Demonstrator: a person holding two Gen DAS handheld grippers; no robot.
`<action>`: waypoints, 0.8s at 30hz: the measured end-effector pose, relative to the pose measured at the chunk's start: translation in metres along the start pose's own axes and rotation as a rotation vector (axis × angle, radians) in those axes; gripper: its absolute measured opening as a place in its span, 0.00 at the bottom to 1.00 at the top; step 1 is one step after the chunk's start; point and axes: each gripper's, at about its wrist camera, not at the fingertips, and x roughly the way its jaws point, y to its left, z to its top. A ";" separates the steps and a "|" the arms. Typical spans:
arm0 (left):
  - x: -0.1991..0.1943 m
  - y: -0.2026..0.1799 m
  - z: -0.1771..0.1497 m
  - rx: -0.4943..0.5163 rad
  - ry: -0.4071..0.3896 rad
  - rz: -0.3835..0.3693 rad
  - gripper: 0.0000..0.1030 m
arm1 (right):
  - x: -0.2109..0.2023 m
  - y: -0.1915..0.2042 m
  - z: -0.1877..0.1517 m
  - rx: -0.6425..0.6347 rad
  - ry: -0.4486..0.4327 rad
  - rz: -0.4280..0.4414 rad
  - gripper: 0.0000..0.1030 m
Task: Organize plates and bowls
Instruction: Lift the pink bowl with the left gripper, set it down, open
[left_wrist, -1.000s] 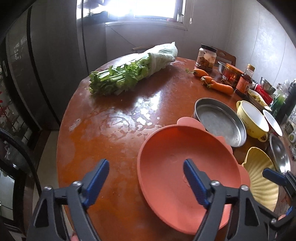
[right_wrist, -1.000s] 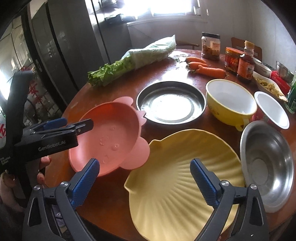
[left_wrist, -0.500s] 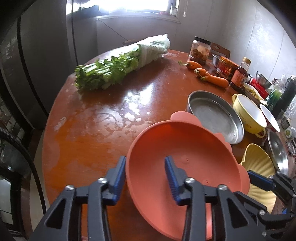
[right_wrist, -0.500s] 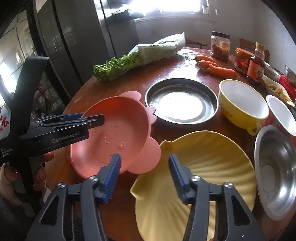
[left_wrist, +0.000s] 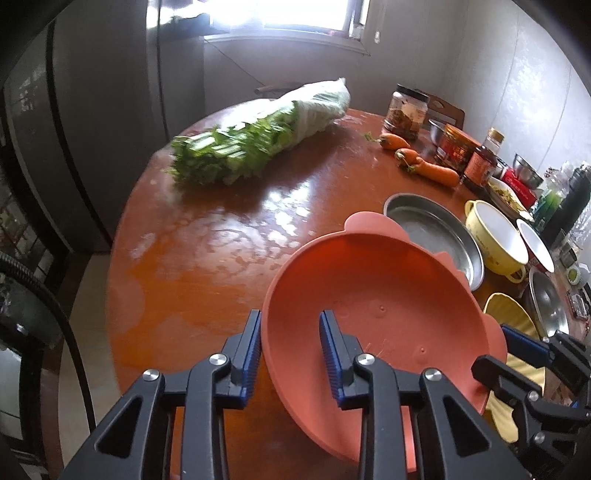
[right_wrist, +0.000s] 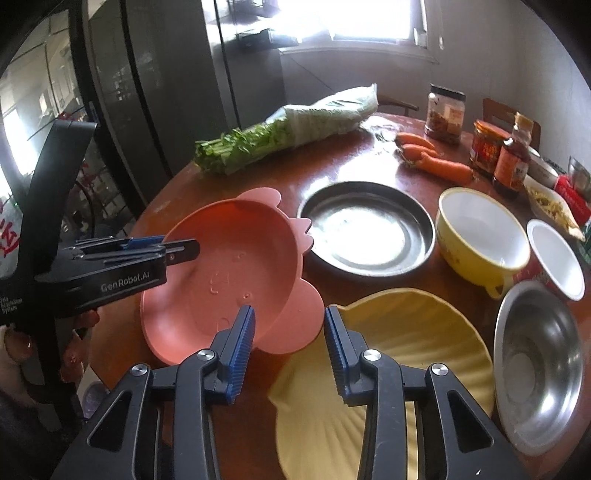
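One round table (left_wrist: 207, 266) carries everything; a bagged bundle of greens (left_wrist: 258, 147) lies across its far side. Nearest the right gripper (right_wrist: 288, 328) sits the yellow plate (right_wrist: 406, 332), shell-ribbed, at the near edge of the table. That gripper's jaws are closed down, with the left rim of the yellow plate between them: one pad lies inside the plate and the other outside, over the pink plate (left_wrist: 388, 295). The pink plate, with ear-shaped lobes, is just left of the yellow plate and overlaps its rim; it sits tilted, near side raised. The left gripper (left_wrist: 290, 328) is clamped on its near-left rim, one pad inside the dish and one outside. Behind both plates rests a steel plate (right_wrist: 365, 229). To the right stand a steel bowl (right_wrist: 535, 362), a yellow bowl (right_wrist: 480, 236) and a white bowl (right_wrist: 554, 251). Carrots (right_wrist: 436, 162) lie beyond, near the jars (right_wrist: 445, 114).
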 end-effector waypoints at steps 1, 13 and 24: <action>-0.003 0.004 0.000 -0.004 -0.004 0.005 0.31 | -0.001 0.002 0.003 -0.003 -0.006 0.011 0.39; -0.005 0.038 -0.006 -0.059 0.007 0.077 0.31 | 0.017 0.040 0.007 -0.078 0.034 0.094 0.39; 0.008 0.020 -0.015 -0.027 0.039 0.049 0.31 | 0.026 0.043 0.004 -0.104 0.063 0.089 0.39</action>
